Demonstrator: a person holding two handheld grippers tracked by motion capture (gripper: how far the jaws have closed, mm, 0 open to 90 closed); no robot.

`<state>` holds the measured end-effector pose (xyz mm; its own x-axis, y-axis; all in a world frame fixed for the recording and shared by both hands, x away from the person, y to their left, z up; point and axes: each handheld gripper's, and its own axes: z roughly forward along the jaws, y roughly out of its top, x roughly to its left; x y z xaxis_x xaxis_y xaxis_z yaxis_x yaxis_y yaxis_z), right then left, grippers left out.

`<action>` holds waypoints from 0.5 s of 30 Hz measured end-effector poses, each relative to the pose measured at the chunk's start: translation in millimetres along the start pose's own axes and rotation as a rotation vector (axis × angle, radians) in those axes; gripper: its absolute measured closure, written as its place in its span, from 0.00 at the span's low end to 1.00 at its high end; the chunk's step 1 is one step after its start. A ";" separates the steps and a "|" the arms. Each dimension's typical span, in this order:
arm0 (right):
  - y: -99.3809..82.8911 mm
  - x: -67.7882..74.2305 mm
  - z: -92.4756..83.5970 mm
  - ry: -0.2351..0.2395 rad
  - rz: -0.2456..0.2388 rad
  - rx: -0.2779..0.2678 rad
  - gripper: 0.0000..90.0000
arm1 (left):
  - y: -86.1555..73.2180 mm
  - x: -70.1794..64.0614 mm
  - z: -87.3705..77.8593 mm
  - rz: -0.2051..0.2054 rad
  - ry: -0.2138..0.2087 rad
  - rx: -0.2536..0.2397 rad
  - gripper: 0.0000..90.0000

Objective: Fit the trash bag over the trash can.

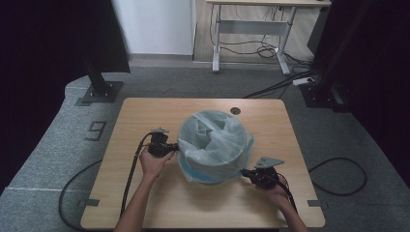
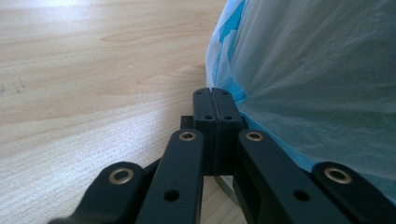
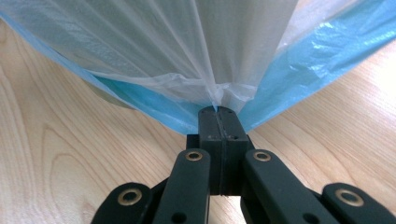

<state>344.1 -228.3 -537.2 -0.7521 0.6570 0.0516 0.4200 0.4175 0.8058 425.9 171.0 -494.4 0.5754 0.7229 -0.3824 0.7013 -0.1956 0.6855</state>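
The round bin (image 1: 212, 145) stands in the middle of the desk (image 1: 145, 203), lined with a thin white bag (image 1: 210, 137) over a blue one, probably being pulled down over the rim. At its left, the left claw (image 2: 212, 105) is fully closed against the plastic; whether it pinches film I cannot tell. At the right, the right claw (image 3: 218, 122) is closed on a gathered pinch of the white bag.
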 end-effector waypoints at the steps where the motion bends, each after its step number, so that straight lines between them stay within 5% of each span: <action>1: -0.6 -0.9 0.3 -0.002 0.002 0.002 0.99 | -0.6 0.4 0.6 -0.001 0.000 0.001 1.00; 15: -1.2 -5.1 2.7 -0.006 0.010 -0.014 0.99 | -4.4 6.7 -3.6 -0.018 0.032 -0.009 0.94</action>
<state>348.9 -230.5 -540.0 -0.7451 0.6645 0.0561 0.4200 0.4023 0.8135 425.2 179.1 -497.8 0.5492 0.7472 -0.3744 0.7073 -0.1770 0.6844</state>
